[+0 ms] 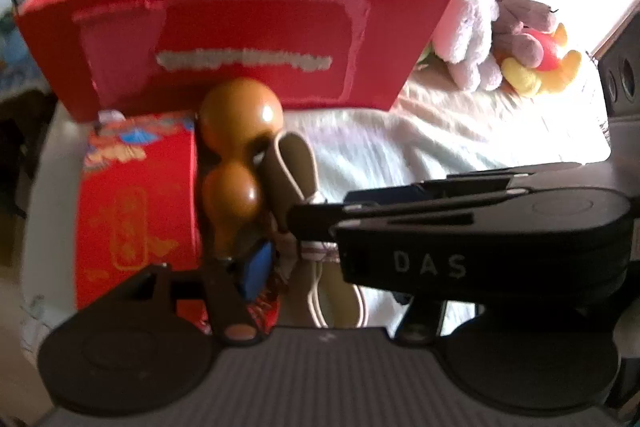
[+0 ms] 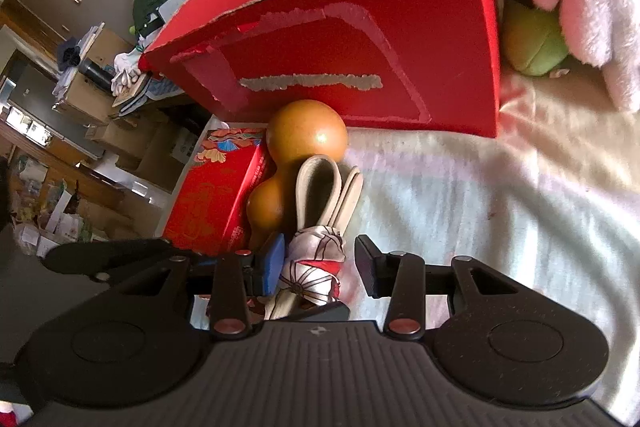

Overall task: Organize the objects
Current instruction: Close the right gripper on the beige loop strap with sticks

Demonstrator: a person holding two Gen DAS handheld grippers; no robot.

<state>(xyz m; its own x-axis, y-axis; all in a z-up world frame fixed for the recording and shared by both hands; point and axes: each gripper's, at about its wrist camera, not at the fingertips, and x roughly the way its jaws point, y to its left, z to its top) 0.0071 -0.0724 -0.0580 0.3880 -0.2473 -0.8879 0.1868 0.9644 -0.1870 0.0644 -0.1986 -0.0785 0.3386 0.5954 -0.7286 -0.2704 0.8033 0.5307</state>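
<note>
An orange-brown gourd [image 1: 236,147] lies on the bed between a small red patterned box [image 1: 136,203] and a folded umbrella with a cream strap loop [image 2: 316,251]. A large open red cardboard box [image 1: 240,39] stands behind them. My right gripper [image 2: 320,263] is open, its fingers on either side of the umbrella's patterned fabric, not pressing it. My left gripper's blue-padded finger [image 1: 256,271] sits at the gourd's near end; the right gripper's black body [image 1: 480,227] crosses the left wrist view and hides the other left finger. The gourd [image 2: 296,155] also shows in the right wrist view.
Plush toys lie right of the big box: a pink rabbit [image 1: 468,7], a brown one [image 1: 520,19] and a yellow-red one [image 1: 548,63]; a green plush [image 2: 528,35] sits by the box's corner. A pale blanket [image 2: 480,207] covers the bed. Cluttered shelves [image 2: 80,87] stand to the left.
</note>
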